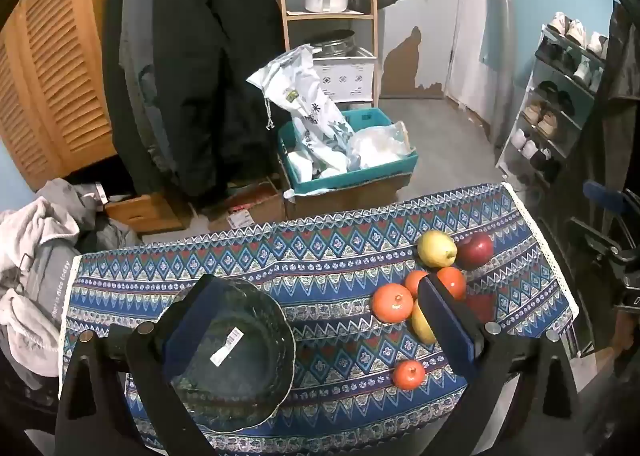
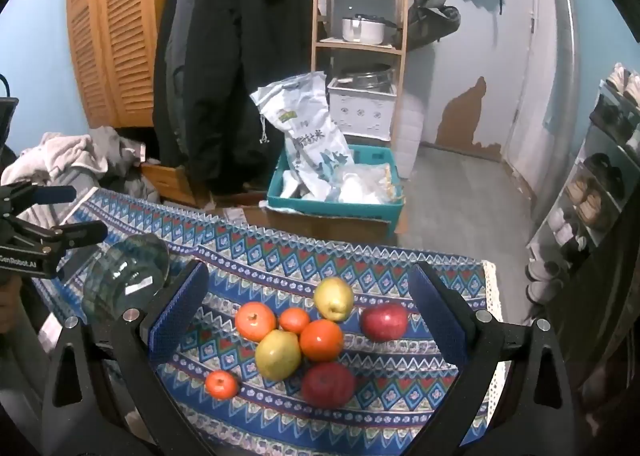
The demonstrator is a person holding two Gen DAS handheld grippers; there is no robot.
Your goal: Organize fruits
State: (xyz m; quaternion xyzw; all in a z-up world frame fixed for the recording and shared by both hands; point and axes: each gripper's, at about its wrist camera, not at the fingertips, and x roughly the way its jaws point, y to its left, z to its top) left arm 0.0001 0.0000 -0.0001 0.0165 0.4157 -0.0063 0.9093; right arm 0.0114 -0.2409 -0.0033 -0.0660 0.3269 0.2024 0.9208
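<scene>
Both my grippers stand fully open, holding nothing. My right gripper [image 2: 304,320] frames the fruit cluster [image 2: 304,340] on the patterned cloth [image 2: 400,396] just ahead and below, so it is the nearer. My left gripper [image 1: 316,320] hovers over the empty glass bowl [image 1: 236,356]; its right finger hides part of the fruits (count uncertain there).

In the left wrist view, the left gripper's right finger [image 1: 448,320] covered most of a yellow pear [image 1: 421,323] and parts of two oranges behind it, while its left finger [image 1: 188,320] hid the near-left rim of the glass bowl [image 1: 240,356]. A red apple [image 1: 480,306] showed only as a blurred sliver. The bowl's sticker [image 1: 226,341] was too small to read. The bench [image 2: 280,424] ran off the bottom edge in the right wrist view.
</scene>
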